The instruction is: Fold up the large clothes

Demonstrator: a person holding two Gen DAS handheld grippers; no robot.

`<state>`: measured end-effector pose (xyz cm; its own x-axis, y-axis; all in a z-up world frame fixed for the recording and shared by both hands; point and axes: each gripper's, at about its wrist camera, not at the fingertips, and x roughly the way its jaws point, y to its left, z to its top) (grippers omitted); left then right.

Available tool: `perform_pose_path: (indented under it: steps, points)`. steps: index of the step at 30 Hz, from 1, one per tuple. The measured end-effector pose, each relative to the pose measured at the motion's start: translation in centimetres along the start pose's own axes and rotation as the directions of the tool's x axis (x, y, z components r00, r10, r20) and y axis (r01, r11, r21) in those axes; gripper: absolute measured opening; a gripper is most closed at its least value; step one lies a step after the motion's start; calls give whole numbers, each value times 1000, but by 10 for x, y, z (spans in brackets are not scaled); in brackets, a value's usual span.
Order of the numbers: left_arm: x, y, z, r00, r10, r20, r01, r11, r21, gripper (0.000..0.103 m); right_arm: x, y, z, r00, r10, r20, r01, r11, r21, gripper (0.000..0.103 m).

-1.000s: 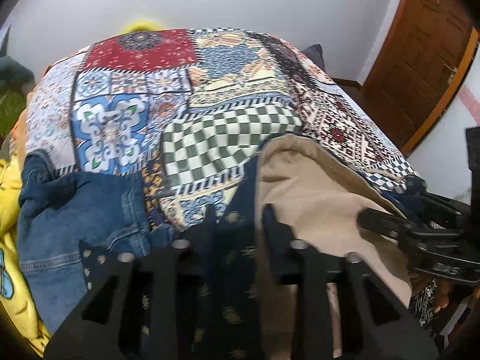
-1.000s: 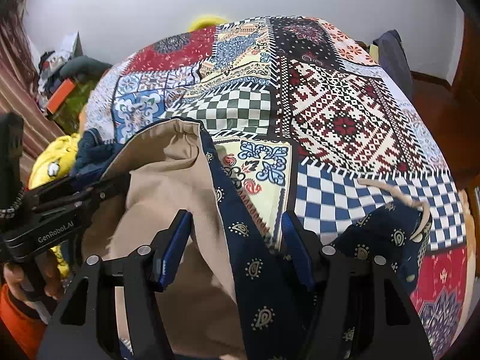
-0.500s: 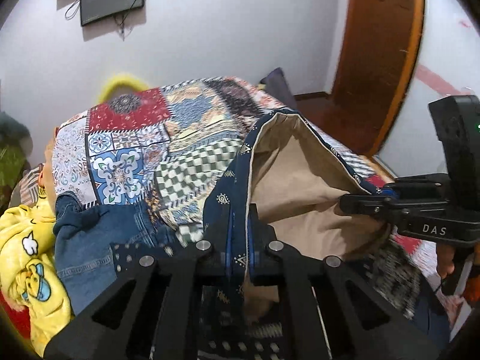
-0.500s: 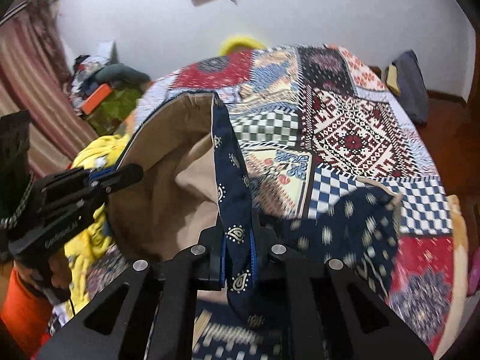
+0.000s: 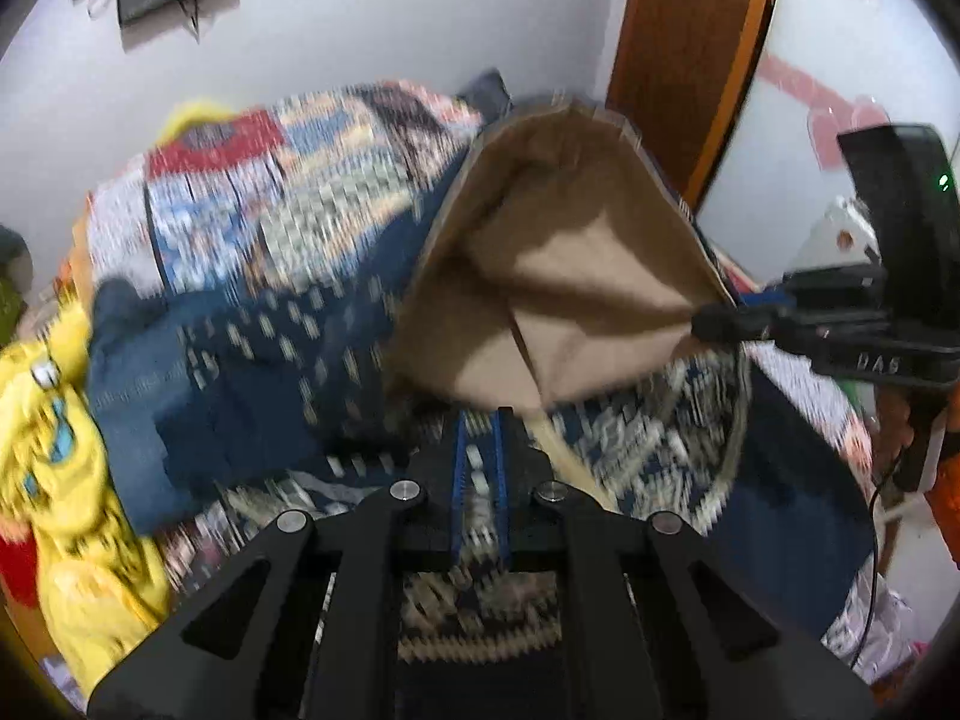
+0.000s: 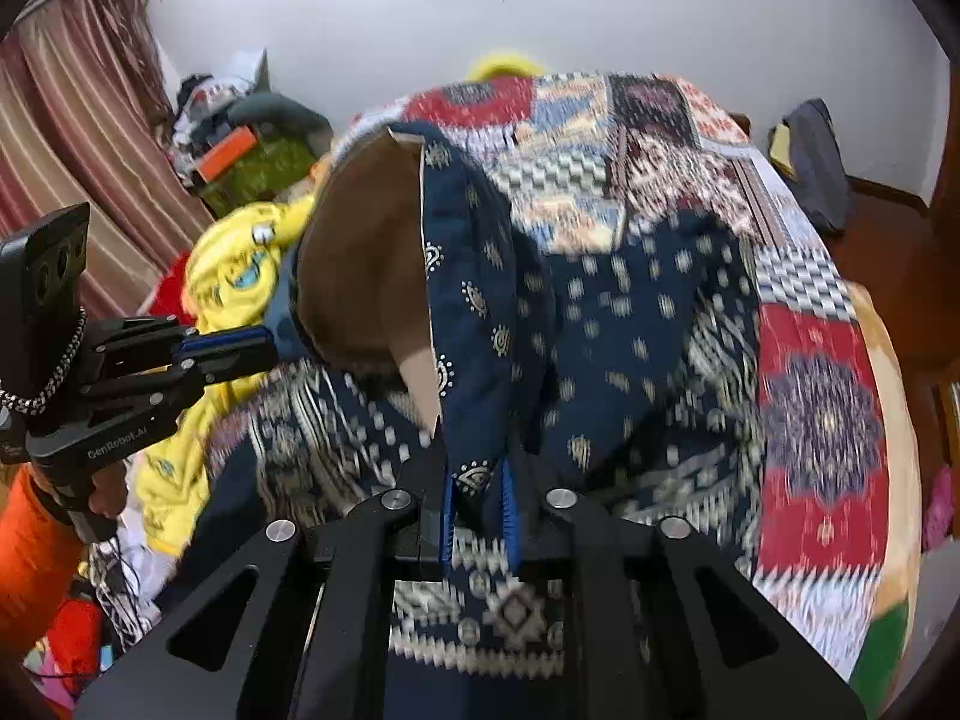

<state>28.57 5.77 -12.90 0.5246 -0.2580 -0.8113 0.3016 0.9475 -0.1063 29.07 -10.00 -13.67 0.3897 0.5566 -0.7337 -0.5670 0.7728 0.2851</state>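
Right wrist view: navy patterned garment [image 6: 498,300] is pinched between closed fingers of right gripper [image 6: 477,510] and left gripper [image 5: 480,474] alike.

garment [image 6: 498,300]: navy with small cream motifs, plain tan lining | bedspread [image 6: 822,396]: patchwork of red, blue, cream, check squares | pile upper left [image 6: 234,264]: yellow | curtain [image 6: 66,120]: maroon-cream stripes | door [image 5: 684,48]: brown wood
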Motion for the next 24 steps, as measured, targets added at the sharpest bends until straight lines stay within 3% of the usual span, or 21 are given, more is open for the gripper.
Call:
perform_pose_path:
  steps: [5, 10, 12, 15, 19, 24]
  points:
    - [3, -2, -27, 999, -8, -52, 7, 1000, -24, 7, -11, -2, -20, 1000, -13, -18, 14, 1000, 9, 15]
    - [-18, 0, -27, 999, 49, -21, -49, 999, -1, 12, -24, -2, -29, 999, 1, -32, -1, 1000, 0, 15]
    - [-33, 2, -18, 997, 73, 23, -73, 997, 5, 32, -31, -1, -27, 999, -29, -19, 29, 1000, -12, 15]
    - [-47, 7, 1, 989, 106, 100, -106, 994, -9, 50, -42, 0, -20, 998, -53, 30, 54, 998, -25, 21]
    - [-45, 15, 30, 982, 141, 129, -140, 990, -14, 50, -50, -5, -3, 989, -93, 111, 94, 996, -5, 46]
    - [-11, 25, 67, 988, 116, 101, -112, 993, -46, 50, -34, -16, 22, 988, -92, 126, 89, 996, 31, 46]
